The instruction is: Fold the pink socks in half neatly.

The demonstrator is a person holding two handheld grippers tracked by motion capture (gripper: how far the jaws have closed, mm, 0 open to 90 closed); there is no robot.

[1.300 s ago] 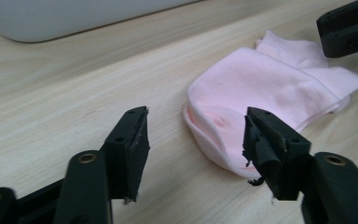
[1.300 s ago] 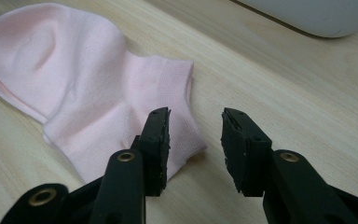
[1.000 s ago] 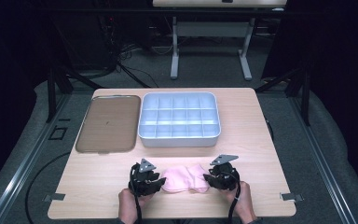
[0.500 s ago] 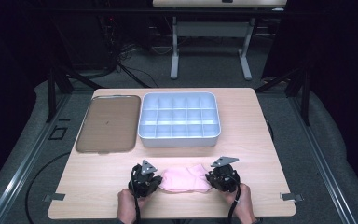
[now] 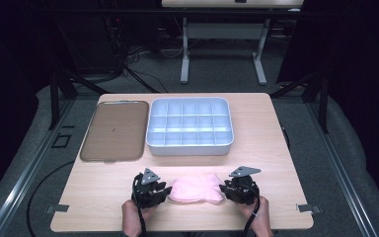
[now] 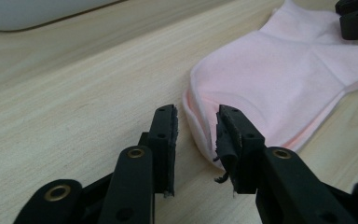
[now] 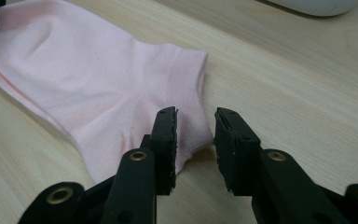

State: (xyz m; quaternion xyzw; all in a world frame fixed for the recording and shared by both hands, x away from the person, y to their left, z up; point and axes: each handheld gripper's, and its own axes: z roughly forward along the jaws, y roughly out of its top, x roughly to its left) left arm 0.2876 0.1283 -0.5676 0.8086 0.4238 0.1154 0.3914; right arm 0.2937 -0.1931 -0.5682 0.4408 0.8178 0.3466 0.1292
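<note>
Pink cotton, a pair of ankle socks [image 5: 196, 190] laid one on the other, lies flat at the lower middle of the high view, on the wooden table [image 5: 271, 148] between your two hands. Your left gripper [image 5: 164, 190] sits at the socks' left end, your right gripper [image 5: 223, 189] at their right end.

In the left gripper view the socks [image 6: 279, 88] fill the upper right, and your jaws stand a narrow gap apart with the rounded toe edge just ahead of that gap; the pads press on nothing. In the right gripper view the socks [image 7: 84, 79] spread across the upper left, and the ribbed cuff corner lies between your jaws, which are likewise narrowly parted and not pinching the cloth. Both pairs of jaws have just been opening.

Above the socks in the high view, a pale blue-grey compartment tray [image 5: 190, 148] sits at centre, its cells showing nothing inside. Just left of it lies a flat brown tray [image 5: 113, 131], bare too.
</note>
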